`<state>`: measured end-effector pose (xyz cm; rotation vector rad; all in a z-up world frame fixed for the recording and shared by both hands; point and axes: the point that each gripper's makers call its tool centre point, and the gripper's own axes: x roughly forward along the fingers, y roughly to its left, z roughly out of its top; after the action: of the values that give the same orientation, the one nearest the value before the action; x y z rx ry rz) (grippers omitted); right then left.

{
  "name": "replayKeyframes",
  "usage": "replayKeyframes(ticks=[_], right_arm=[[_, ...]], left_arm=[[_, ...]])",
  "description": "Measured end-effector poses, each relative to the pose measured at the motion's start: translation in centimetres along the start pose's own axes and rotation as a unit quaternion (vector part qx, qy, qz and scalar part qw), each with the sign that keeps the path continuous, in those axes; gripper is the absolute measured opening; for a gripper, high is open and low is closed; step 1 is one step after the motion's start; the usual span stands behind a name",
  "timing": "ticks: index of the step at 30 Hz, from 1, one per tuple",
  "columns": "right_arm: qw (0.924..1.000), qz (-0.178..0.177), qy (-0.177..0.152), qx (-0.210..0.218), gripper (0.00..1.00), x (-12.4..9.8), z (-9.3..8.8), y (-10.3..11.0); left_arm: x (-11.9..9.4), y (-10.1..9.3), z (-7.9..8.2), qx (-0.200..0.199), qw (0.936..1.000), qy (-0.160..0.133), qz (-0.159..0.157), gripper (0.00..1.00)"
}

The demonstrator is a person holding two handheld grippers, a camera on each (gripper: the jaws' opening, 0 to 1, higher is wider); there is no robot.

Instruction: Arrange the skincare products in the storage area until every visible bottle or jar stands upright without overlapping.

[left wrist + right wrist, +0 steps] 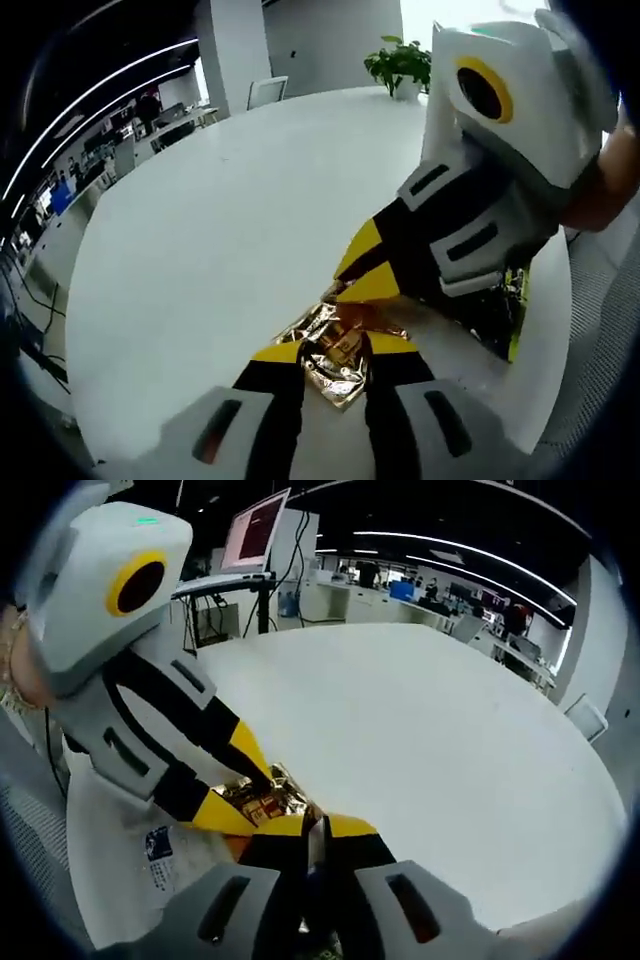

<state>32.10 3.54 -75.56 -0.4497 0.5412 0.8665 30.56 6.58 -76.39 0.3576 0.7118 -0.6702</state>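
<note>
Both claws are bunched up at the near edge of a big round white bench (230, 230), working on the same little shiny thing. In the left gripper view, the left claw (336, 352) comes up from the bottom with its yellow-tipped jaws on either side of a crinkly gold foil packet (335, 362). There's a clear gap between the jaws with the packet sitting in it, and they look like they're touching its sides, so I'd say it's gripping the packet, though not squeezed fully together. The right claw (352, 285) comes in from the upper right of that view, its yellow tips angled down onto the top end of the same packet. In the right gripper view, the right claw (310, 830) has its jaws pressed nearly together with just a thin sliver between them, right at the edge of the foil packet (262, 798). I can't tell for sure whether it's pinching the foil. The left claw (258, 780) reaches in from the left there, tips on the packet. The packet lies flat on the bench, not upright. There's a white label sheet with blue print (158, 855) near the edge, and a potted plant (400, 65) at the far side.
</note>
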Motion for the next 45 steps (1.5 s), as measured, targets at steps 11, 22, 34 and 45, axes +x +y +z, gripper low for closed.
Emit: replayKeyframes(ticks=[11, 22, 34, 45], right_arm=[[0.9994, -0.027, -0.017, -0.014, 0.13, -2.0, 0.0, -1.6], [0.9988, -0.026, -0.033, -0.024, 0.19, -4.3, 0.3, -1.0], [0.9988, -0.021, -0.043, -0.008, 0.24, -5.9, 0.3, -0.1], [0.9983, -0.031, -0.05, -0.004, 0.36, -8.3, 0.0, 0.4]], left_arm=[[0.1, 0.1, 0.0, -0.002, 1.0, 0.001, 0.005, 0.25], [0.1, 0.1, 0.1, 0.0, 1.0, 0.001, 0.005, 0.25], [-0.3, 0.3, 0.6, -0.003, 0.9999, -0.003, 0.009, 0.29], [-2.0, -0.5, 0.8, -0.003, 0.9999, -0.004, 0.016, 0.44]])
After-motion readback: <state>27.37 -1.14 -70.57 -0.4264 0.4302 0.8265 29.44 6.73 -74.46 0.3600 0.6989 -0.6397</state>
